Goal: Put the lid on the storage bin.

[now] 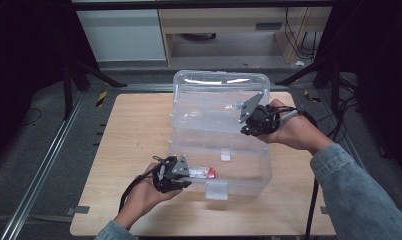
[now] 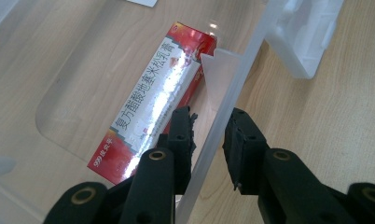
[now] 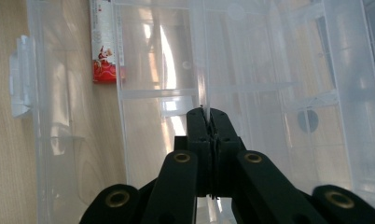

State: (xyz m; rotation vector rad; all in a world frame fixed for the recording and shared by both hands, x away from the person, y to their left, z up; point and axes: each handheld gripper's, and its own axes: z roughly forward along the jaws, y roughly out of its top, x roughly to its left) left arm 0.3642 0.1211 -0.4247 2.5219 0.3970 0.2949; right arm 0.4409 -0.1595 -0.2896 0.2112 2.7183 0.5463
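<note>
A clear plastic storage box [image 1: 267, 167] stands open on the wooden table, its lid [image 1: 219, 82] raised at the back. A red and white medicine carton [image 1: 203, 173] lies inside by the front wall. My left gripper [image 1: 188, 181] is at the box's front left. In the left gripper view its jaws [image 2: 209, 119] straddle the front wall [image 2: 241, 70], one inside beside the carton [image 2: 162, 88], one outside, and press on it. My right gripper [image 1: 244, 130] is at the lid's right side. In its own view it [image 3: 205, 112] is shut on a thin clear edge of the lid [image 3: 269, 70].
The box's latch [image 1: 216, 190] hangs at the middle of the front wall and appears as a white tab [image 3: 20, 77] in the right gripper view. Bare tabletop [image 1: 134, 125] lies left of the box. Black frame legs and cables stand beyond the table's far corners.
</note>
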